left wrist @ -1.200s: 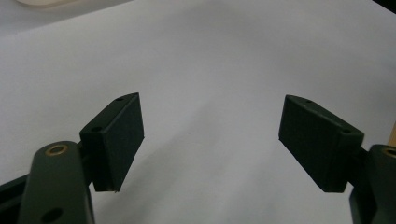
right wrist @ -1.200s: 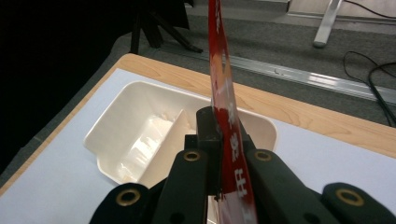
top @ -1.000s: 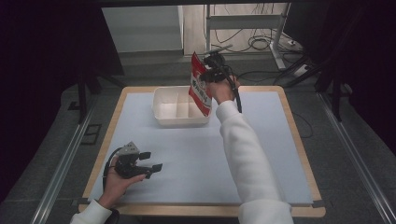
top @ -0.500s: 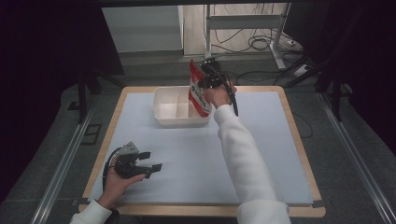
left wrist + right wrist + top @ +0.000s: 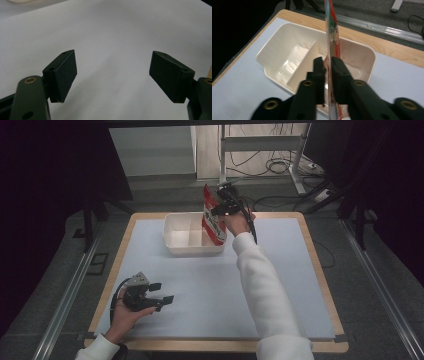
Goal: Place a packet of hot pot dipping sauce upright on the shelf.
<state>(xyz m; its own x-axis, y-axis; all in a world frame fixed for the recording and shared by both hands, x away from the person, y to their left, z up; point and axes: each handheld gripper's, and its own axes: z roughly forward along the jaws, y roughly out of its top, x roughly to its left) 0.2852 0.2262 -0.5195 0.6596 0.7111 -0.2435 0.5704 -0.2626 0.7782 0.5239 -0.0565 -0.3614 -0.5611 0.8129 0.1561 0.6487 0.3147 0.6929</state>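
Note:
A red and white snack packet (image 5: pixel 213 222) stands upright, edge-on, with its lower end in the right compartment of a cream two-part tray (image 5: pixel 172 247). My right gripper (image 5: pixel 218 210) is at the packet's upper part. In the right gripper view the packet (image 5: pixel 332 27) runs between the jaws of my right gripper (image 5: pixel 328 63), above the tray (image 5: pixel 274 52). Those jaws have just been opening and now stand a little apart on either side of the packet. My left gripper (image 5: pixel 162 292) rests on the mat at the near left. It is wide open and holds nothing (image 5: pixel 112 72).
A pale blue mat (image 5: pixel 210 290) covers the wooden table (image 5: pixel 320 270). The tray sits at the far middle of it. Beyond the far edge lie cables (image 5: pixel 280 167) and a metal stand. A rail (image 5: pixel 65 305) runs along the left side.
The right hand has sunk slightly, bringing the packet lower into the tray. The left hand and its gripper have stayed where they were.

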